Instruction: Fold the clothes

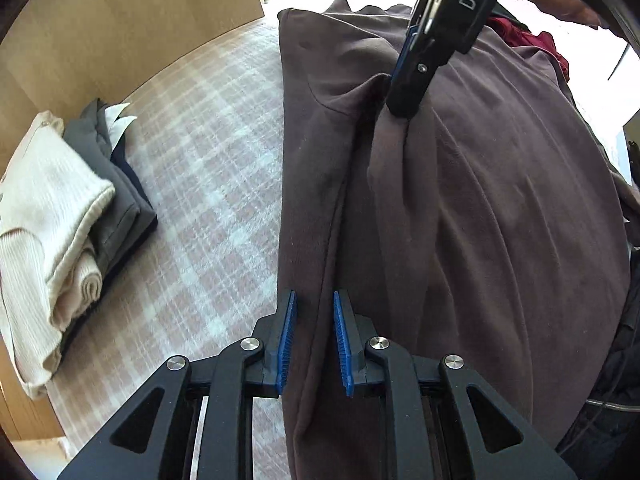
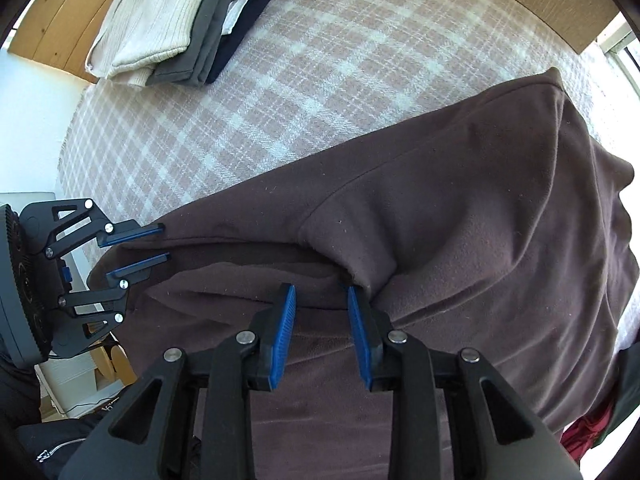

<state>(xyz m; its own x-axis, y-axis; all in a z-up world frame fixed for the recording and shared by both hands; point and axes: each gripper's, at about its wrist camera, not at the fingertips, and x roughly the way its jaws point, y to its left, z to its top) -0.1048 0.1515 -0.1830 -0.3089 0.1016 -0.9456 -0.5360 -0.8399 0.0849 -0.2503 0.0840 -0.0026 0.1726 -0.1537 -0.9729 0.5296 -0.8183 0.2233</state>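
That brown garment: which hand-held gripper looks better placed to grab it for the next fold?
Probably the left: the garment's folded edge runs between its open pads. The right hovers over a crease.

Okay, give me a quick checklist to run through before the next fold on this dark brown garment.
1. Left gripper jaws apart, nothing pinched: ok, though the brown garment's folded edge runs between the pads.
2. Right gripper free of fabric: cannot tell; its jaws are apart, one tip at a fold.
3. Garment flat on the plaid cover: not ok, ridges remain.
4. Folded pile clear of the garment: ok.
5. Red cloth clear of the garment: not ok, it sits under the edge.
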